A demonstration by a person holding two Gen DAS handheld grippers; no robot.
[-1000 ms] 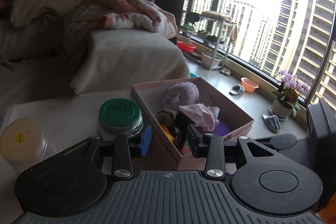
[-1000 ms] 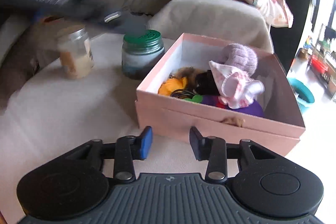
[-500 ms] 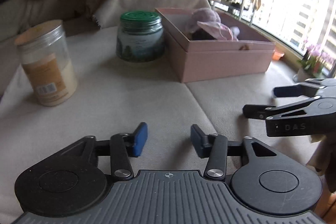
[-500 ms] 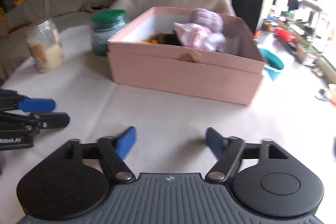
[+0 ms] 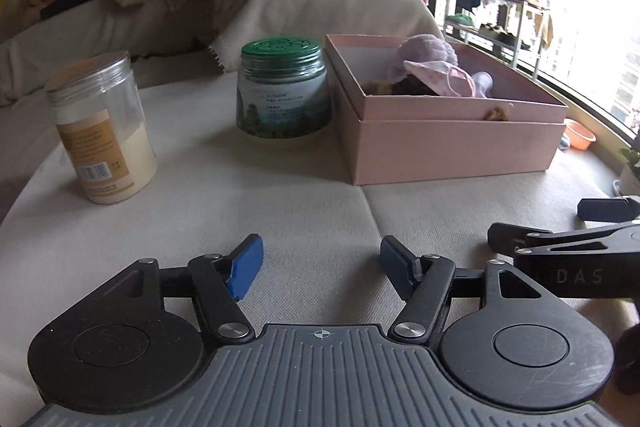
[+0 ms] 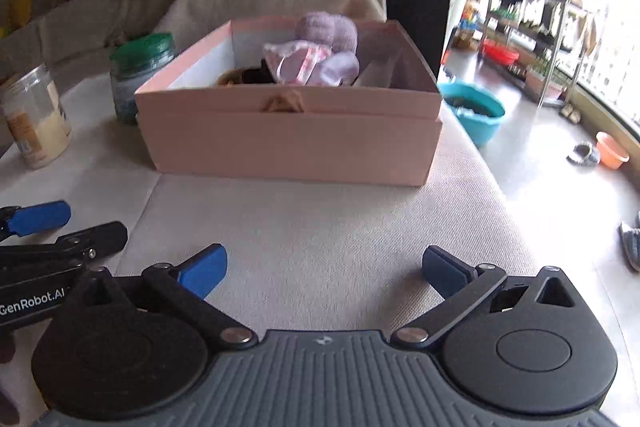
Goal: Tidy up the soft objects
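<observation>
Both tools have spread wider than half a second ago, and they sit slightly lower and closer to the cloth. The left hand-held gripper (image 5: pixel 321 267) has its blue pads (image 5: pixel 245 266) parted with only bare cloth between them, holding nothing. The right hand-held gripper (image 6: pixel 323 271) is spread wider and is also empty; in the left wrist view its black body carries the letters "DAS", and in the right wrist view the left tool's side reads "GenRobot.AI". Both hover just over the near part of the cloth-covered bench (image 5: pixel 304 211).

A pink box (image 6: pixel 288 143) stands open toward the far right of the bench, its long side facing the right tool. Inside lie a lilac plush ball (image 6: pixel 326 29) at the back and a pink-patterned cloth (image 6: pixel 298 61) in front of it, beside darker soft items. Left of the box stands a green-lidded jar (image 5: pixel 283 91) with small unreadable print, and farther left a clear jar (image 5: pixel 102 131) with a tan barcoded label.
</observation>
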